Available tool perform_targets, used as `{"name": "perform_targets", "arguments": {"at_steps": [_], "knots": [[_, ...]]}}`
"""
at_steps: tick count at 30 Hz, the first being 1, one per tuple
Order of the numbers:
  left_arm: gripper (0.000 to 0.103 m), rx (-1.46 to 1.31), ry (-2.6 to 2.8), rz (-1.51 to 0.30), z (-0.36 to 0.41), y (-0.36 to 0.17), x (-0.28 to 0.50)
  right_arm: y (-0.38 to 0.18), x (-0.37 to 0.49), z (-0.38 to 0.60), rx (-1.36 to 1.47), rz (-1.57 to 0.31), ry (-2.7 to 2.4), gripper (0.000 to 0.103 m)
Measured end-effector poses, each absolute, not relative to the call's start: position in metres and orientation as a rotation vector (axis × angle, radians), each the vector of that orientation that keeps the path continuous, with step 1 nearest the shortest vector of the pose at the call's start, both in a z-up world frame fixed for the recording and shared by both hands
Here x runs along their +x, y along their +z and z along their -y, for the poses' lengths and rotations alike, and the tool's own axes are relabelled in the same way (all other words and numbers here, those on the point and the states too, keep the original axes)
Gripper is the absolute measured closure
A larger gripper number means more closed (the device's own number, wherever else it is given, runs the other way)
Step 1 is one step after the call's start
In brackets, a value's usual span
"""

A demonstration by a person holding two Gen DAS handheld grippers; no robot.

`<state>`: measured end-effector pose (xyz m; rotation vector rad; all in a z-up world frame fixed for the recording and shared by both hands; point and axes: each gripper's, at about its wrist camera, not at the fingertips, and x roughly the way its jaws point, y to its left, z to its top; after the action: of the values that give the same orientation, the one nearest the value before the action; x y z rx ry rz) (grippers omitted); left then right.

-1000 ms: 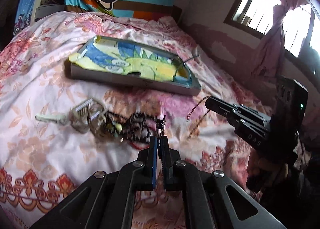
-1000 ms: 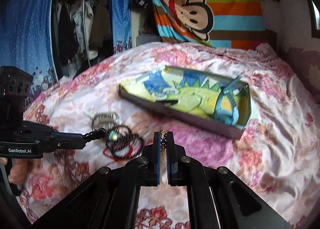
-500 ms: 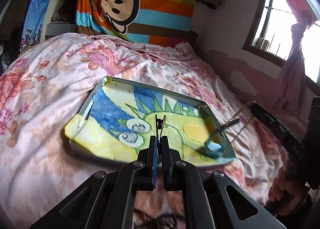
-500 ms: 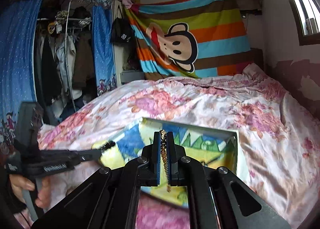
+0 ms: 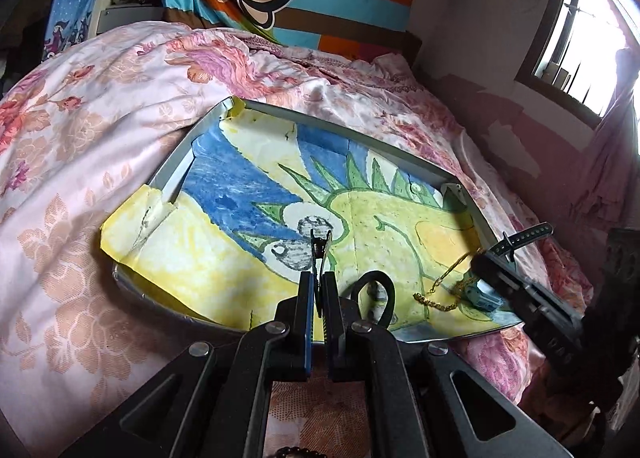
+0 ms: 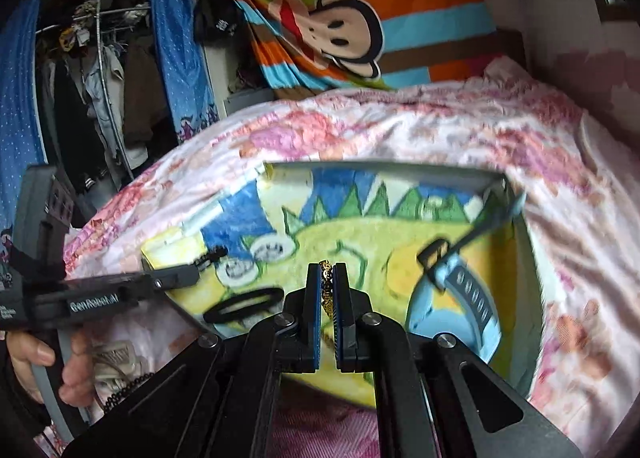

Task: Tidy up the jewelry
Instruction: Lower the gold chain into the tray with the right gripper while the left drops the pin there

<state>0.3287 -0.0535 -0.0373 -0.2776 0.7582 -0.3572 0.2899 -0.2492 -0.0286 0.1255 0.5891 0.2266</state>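
A grey tray (image 5: 172,174) lined with a crayon dinosaur drawing (image 5: 248,218) lies on the bed. My left gripper (image 5: 318,277) is shut on a small black toothed clip (image 5: 320,246), held over the tray's near half. My right gripper (image 6: 328,268) is shut on a gold chain (image 6: 328,290). In the left wrist view the right gripper (image 5: 479,260) reaches in from the right, and the gold chain (image 5: 436,294) hangs from it onto the paper. A black oval ring (image 5: 374,286) and a blue watch (image 6: 460,290) lie in the tray.
Pink floral bedding (image 5: 80,178) surrounds the tray. A black bead string (image 6: 124,390) and a pale comb-like piece (image 6: 108,358) lie on the bedding left of the tray, near a hand (image 6: 36,354). A striped monkey blanket (image 6: 340,30) hangs behind, clothes rack (image 6: 100,78) far left.
Both grippers have moved from the jewelry pile on the bedding to above the tray, each still gripping its piece. The gold chain's loose end now rests on the drawing.
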Motion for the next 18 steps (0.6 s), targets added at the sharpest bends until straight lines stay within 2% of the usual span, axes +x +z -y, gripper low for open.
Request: {"name": "perform_targets", "arguments": {"at_steps": [5, 7, 9, 10, 11, 13, 15, 18], "knots": [[0.098, -0.273, -0.363, -0.779, 0.055, -0.042, 0.333, -0.040, 0.289, 0.252, 0.145, -0.625, 0.225, 0.098], [0.093, -0.267, -0.372, -0.776, 0.055, -0.041, 0.331, -0.038, 0.286, 0.251, 0.135, -0.624, 0.223, 0.098], [0.081, -0.258, -0.374, -0.768, 0.056, -0.037, 0.326, -0.035, 0.281, 0.250, 0.118, -0.622, 0.217, 0.096], [0.067, -0.256, -0.370, -0.758, 0.056, -0.035, 0.323, -0.033, 0.278, 0.249, 0.107, -0.621, 0.213, 0.095], [0.049, -0.260, -0.365, -0.747, 0.055, -0.032, 0.319, -0.029, 0.275, 0.249, 0.098, -0.618, 0.211, 0.093], [0.030, -0.298, -0.353, -0.711, 0.050, -0.023, 0.310, -0.021, 0.268, 0.248, 0.081, -0.602, 0.200, 0.087], [0.028, -0.325, -0.360, -0.687, 0.044, -0.013, 0.303, -0.010, 0.260, 0.249, 0.074, -0.575, 0.188, 0.069], [0.023, -0.312, -0.331, -0.649, 0.039, 0.004, 0.289, 0.009, 0.243, 0.253, 0.083, -0.533, 0.177, 0.057]]}}
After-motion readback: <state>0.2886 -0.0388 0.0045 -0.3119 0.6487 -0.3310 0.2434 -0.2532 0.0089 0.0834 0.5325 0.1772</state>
